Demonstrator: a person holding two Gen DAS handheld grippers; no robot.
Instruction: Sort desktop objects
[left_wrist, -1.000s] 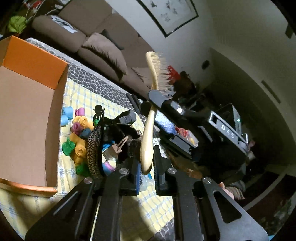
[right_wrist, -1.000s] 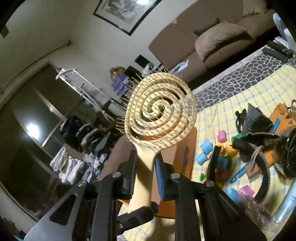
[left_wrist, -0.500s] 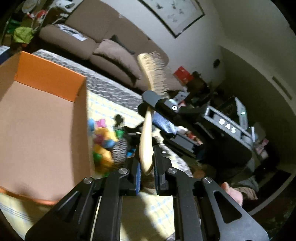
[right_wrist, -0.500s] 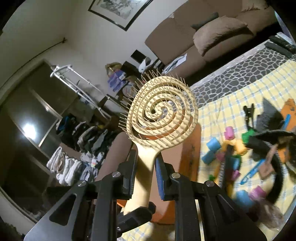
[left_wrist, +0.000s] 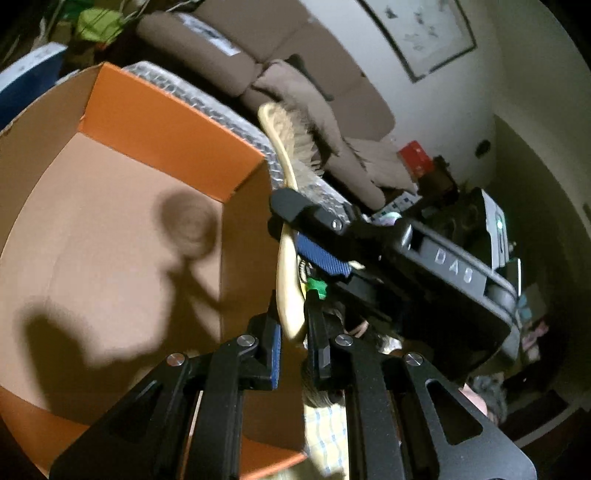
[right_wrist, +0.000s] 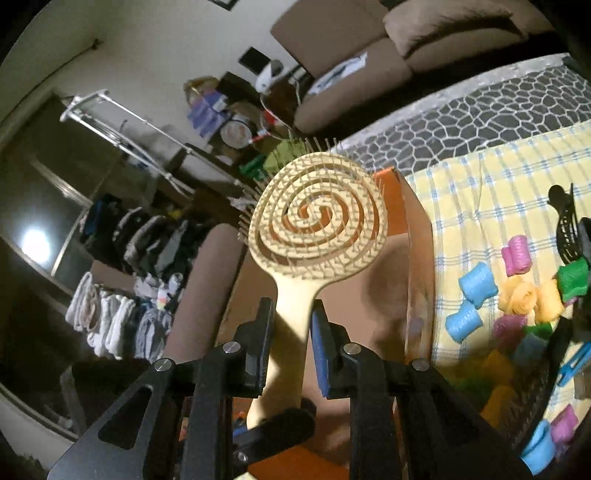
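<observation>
A cream spiral hairbrush (right_wrist: 317, 225) is held by its handle (left_wrist: 290, 291) between both grippers. My left gripper (left_wrist: 293, 332) is shut on the handle's end. My right gripper (right_wrist: 293, 332) is shut on the handle just below the round head; its finger (left_wrist: 317, 221) crosses the left wrist view. The brush hangs over the open orange cardboard box (left_wrist: 122, 236), which also shows in the right wrist view (right_wrist: 417, 236). Its shadow falls on the box floor.
Coloured hair rollers (right_wrist: 517, 291) and black hair clips (right_wrist: 565, 221) lie on the yellow checked cloth (right_wrist: 491, 184) to the right of the box. A brown sofa (left_wrist: 258, 62) stands behind the table.
Both grippers have carried the brush leftward from above the pile of rollers to over the orange box. The grip on the handle is unchanged.
</observation>
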